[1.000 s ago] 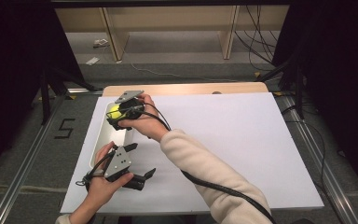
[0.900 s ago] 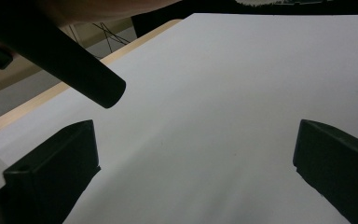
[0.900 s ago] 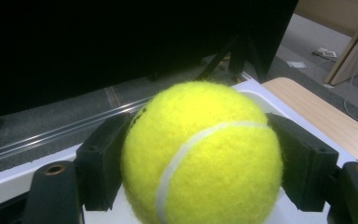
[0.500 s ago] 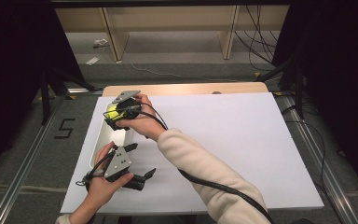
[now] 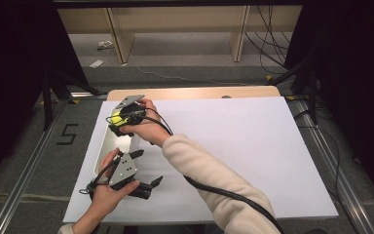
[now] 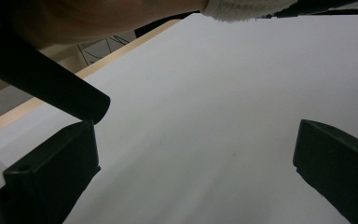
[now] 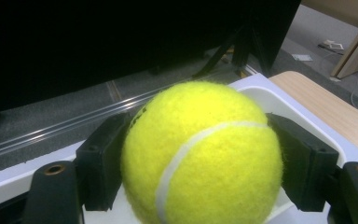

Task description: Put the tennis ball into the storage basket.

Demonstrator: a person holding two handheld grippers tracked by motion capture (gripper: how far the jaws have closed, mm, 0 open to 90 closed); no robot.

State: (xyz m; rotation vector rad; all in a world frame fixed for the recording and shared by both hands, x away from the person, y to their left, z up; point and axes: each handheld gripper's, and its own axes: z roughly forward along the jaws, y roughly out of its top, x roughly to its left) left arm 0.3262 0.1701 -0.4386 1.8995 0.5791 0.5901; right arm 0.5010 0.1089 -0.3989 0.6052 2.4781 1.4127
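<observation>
A yellow tennis ball [image 5: 118, 120] [image 7: 200, 154] is clamped between the jaws of my right gripper [image 5: 119, 122] [image 7: 200, 163], which is shut on it. The right arm reaches across to the table's left side and holds the ball just above a white tray [image 5: 106, 148] [image 7: 261, 88]. My left gripper [image 5: 147, 168] [image 6: 193, 163] is near the front left of the table, lying low over the white tabletop [image 5: 233, 146]. Its jaws stand wide apart with nothing between them.
The tray sits at the left edge of the white tabletop, with grey floor and a metal rail [image 5: 27, 170] beyond it. The right forearm [image 5: 209, 180] and its black cable [image 5: 224, 195] cross the front middle of the table. A wooden strip [image 5: 195, 92] borders the far edge.
The right gripper with the ball has shifted very slightly left over the tray. The left gripper has stayed where it was.
</observation>
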